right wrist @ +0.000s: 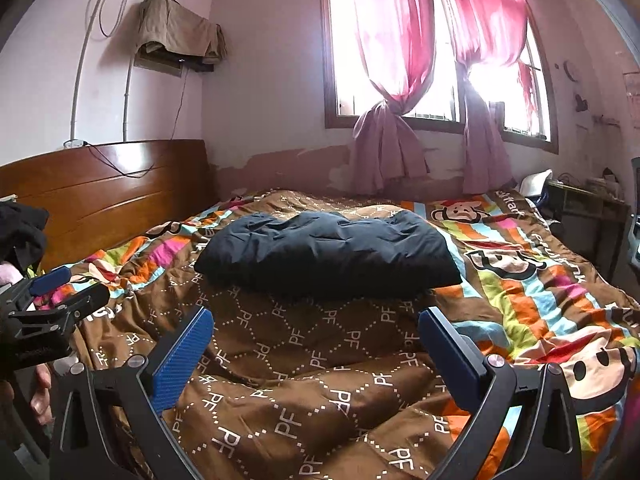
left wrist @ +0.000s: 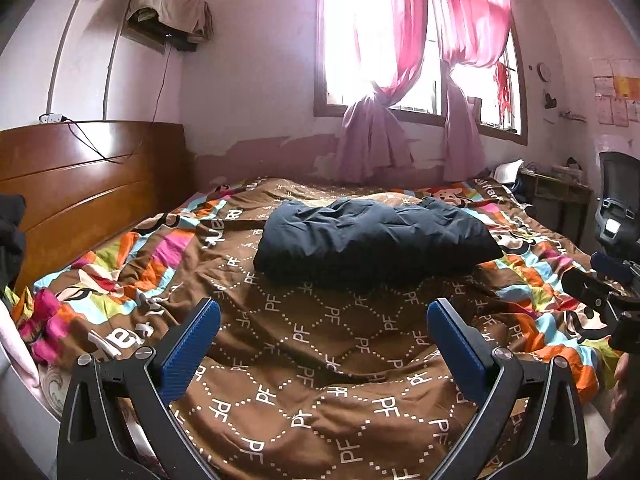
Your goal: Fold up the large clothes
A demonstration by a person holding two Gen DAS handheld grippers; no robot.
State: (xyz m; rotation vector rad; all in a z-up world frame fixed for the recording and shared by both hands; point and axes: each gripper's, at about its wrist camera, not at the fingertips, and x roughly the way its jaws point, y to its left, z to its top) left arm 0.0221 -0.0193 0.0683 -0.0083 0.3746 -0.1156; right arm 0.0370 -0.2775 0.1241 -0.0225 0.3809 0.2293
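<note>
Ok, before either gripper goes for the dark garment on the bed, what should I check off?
1. Left gripper open: ok, jaws spread wide, nothing between them.
2. Right gripper open: ok, also empty.
3. Garment within view of both cameras: ok, it lies ahead of both grippers on the quilt.
4. Garment already folded: cannot tell; it sits as a puffy compact bundle, no sleeves or hem visible.
5. Path to garment free: ok, only bare quilt between grippers and it.
6. Grippers clear of each other: ok, side by side, apart.
</note>
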